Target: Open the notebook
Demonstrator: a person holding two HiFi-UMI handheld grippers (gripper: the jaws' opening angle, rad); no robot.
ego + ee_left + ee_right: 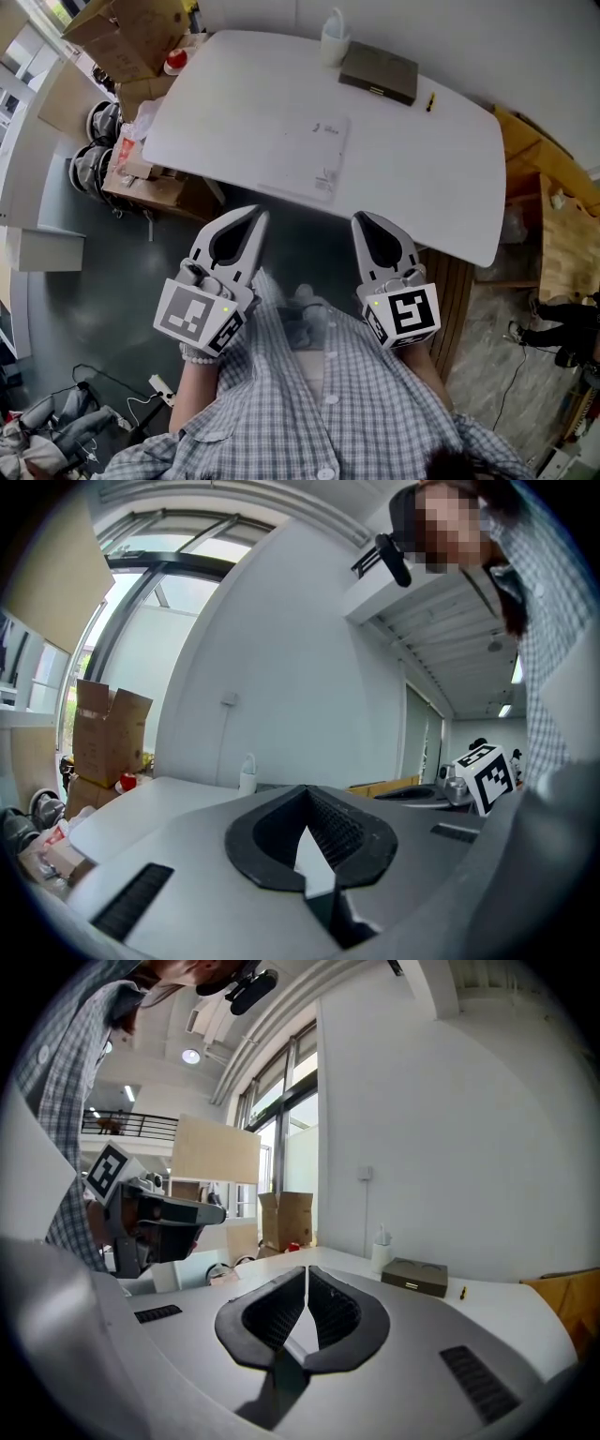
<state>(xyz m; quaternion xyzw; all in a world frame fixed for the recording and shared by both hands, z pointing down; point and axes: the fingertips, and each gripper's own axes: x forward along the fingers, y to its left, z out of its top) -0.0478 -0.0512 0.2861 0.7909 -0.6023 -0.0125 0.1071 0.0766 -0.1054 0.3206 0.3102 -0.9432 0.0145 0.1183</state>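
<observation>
The notebook (305,157) is white and lies closed on the white table (422,178), close to its near edge. Both grippers hang side by side just short of that edge, in front of the person's checked shirt. My left gripper (257,216) points at the notebook's near left side, its jaws shut with nothing between them. My right gripper (360,221) is to the notebook's near right, also shut and empty. In the left gripper view the shut jaws (305,791) hide the notebook. The right gripper view shows its jaws (307,1271) closed tip to tip.
At the table's far side stand a white bottle (334,39), a flat brown box (379,72) and a small pen (430,101). Cardboard boxes (127,37) and clutter sit left of the table. A wooden bench (562,234) is on the right.
</observation>
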